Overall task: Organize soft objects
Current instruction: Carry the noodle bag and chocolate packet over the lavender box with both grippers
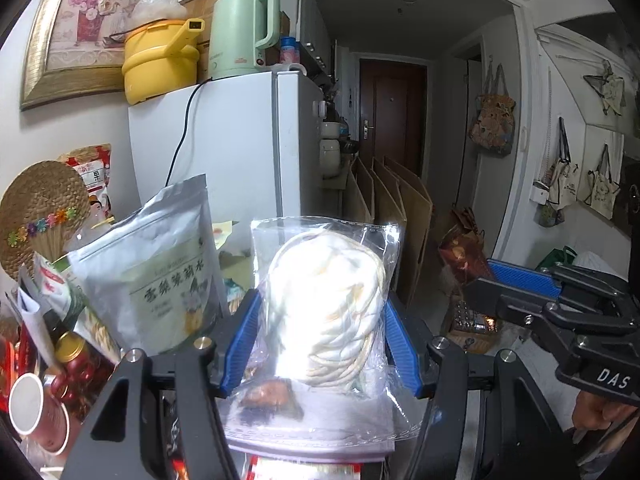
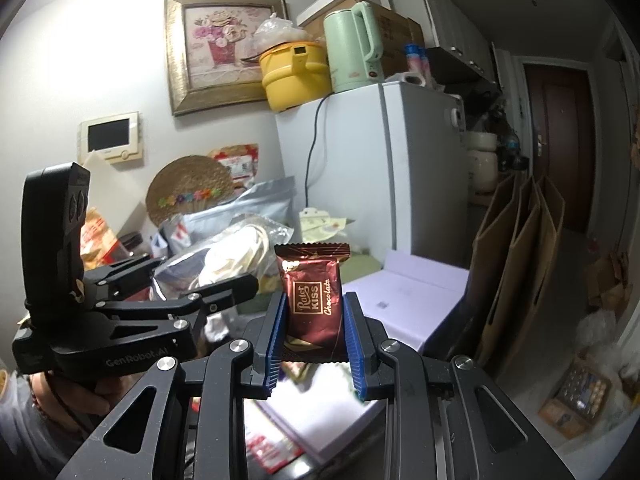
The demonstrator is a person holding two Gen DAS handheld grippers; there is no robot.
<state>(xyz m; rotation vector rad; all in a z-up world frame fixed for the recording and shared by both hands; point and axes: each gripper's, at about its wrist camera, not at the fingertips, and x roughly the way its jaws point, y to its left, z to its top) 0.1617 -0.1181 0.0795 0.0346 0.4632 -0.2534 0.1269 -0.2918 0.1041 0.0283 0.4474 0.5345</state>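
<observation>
Blue ribbed pads of the left claw (image 1: 322,340) sit nearest the lens, clenched on a clear plastic bag (image 1: 324,304) stuffed with soft white padding and pale cord, bag upright between the pads, bottom seam hanging below toward the camera. Right claw (image 2: 314,336) grasps a brown chocolate sachet (image 2: 312,292), pads pressing both side edges, packet standing upright, crimped top free. Both items are held in the air, nothing resting on the cluttered surface (image 2: 404,300); the white paper-covered patch of it lies just beyond the sachet. From the left wrist view the right claw shows at the right edge, well apart from the bag. Far behind stand a white fridge (image 1: 240,152) with a green kettle (image 1: 244,28) and a yellow pot (image 1: 160,60) on top; a silver foil pouch (image 1: 160,264) stands near left of the bag, jars and packets crowd the near left corner. Step in hand looks like carrying both soft items to wherever they get sorted; the destination is not visible. To do it well: keep the squeeze light but steady, since the padding compresses and the slick film could slide; keep the bag vertical so its loose bottom does not snag the foil pouch or jars; keep the two claws apart; set each item down flat before releasing, sachet on the clear white patch. Main risk is the bag slipping through the pads.
</observation>
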